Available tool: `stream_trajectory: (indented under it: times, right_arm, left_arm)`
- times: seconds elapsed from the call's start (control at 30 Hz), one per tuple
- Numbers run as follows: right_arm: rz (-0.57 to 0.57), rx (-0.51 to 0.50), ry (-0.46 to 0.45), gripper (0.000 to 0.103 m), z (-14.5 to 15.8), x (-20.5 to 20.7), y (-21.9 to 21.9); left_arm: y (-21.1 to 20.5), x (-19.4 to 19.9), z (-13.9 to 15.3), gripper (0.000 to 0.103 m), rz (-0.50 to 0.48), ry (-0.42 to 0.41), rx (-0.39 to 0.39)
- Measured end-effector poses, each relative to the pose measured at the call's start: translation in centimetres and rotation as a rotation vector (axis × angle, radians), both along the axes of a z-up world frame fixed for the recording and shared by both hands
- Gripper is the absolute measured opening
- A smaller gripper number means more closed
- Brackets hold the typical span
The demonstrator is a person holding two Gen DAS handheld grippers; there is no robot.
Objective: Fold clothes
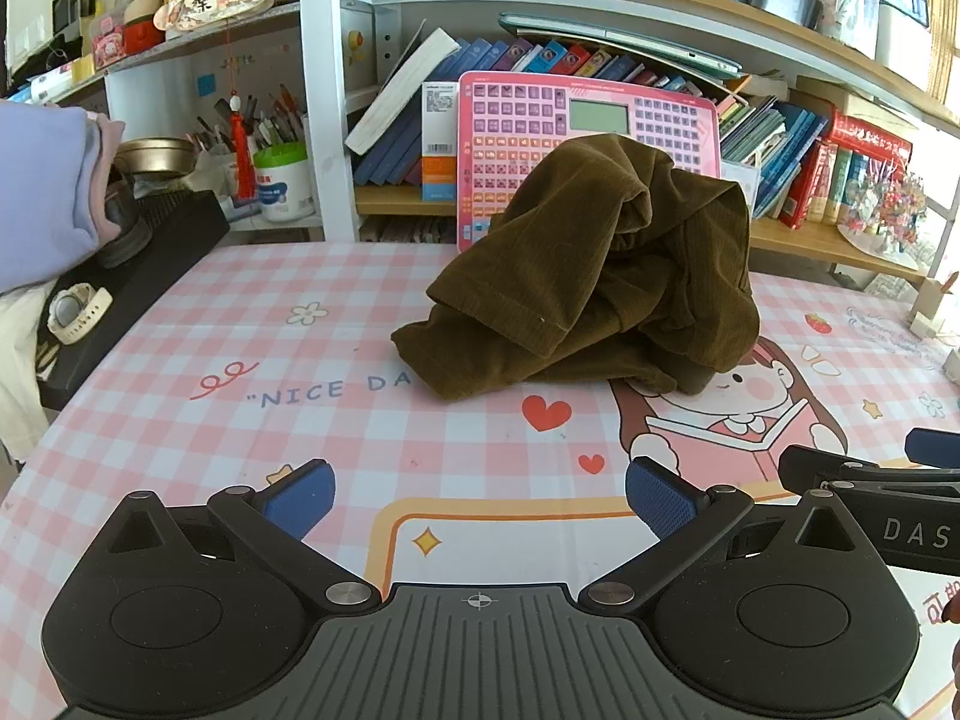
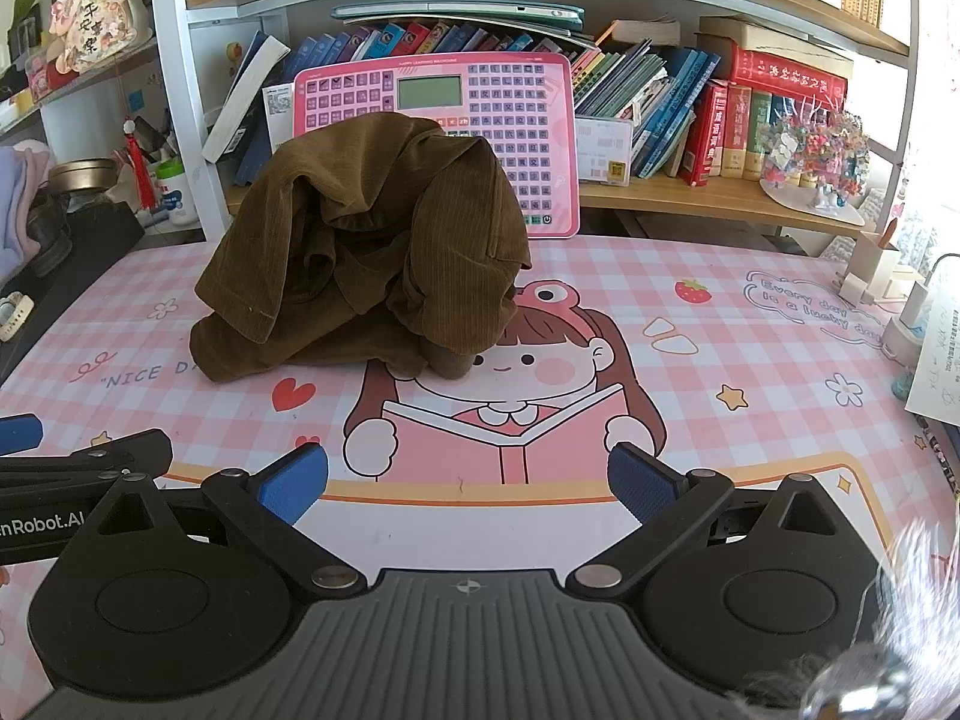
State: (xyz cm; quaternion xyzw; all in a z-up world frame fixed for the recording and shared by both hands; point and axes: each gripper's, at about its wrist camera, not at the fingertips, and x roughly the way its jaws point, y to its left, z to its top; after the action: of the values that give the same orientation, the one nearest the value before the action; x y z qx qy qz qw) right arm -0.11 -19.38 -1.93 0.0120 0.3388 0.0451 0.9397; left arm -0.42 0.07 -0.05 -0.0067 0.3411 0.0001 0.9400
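Left gripper (image 1: pixel 480 498) and right gripper (image 2: pixel 468 483) hover side by side over the checked table mat (image 1: pixel 240 360), blue pads spread wide and empty, apparently poised to approach. The brown corduroy garment (image 1: pixel 588 270) lies unfolded in a crumpled heap at 12 o'clock, well apart, before a pink toy keyboard (image 2: pixel 510 120).

tabletop (image 2: pixel 750 324): pink checked cover with cartoon girl reading | pink keypad toy (image 2: pixel 438 96): upright against the bookshelf (image 2: pixel 690 198) at rear | books (image 2: pixel 720 120): rows on that shelf | white watch (image 1: pixel 75 312): on black case at left | pen cup (image 1: pixel 282 180): far left
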Motion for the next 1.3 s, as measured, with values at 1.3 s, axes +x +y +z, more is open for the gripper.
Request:
stream_trajectory:
  times: [1.3]
  right_arm:
    - [0.001,0.002,0.003,0.101,-0.16,0.28,0.0]
  left_arm:
    - [-0.24,0.1,-0.11,0.103,0.003,0.003,0.012]
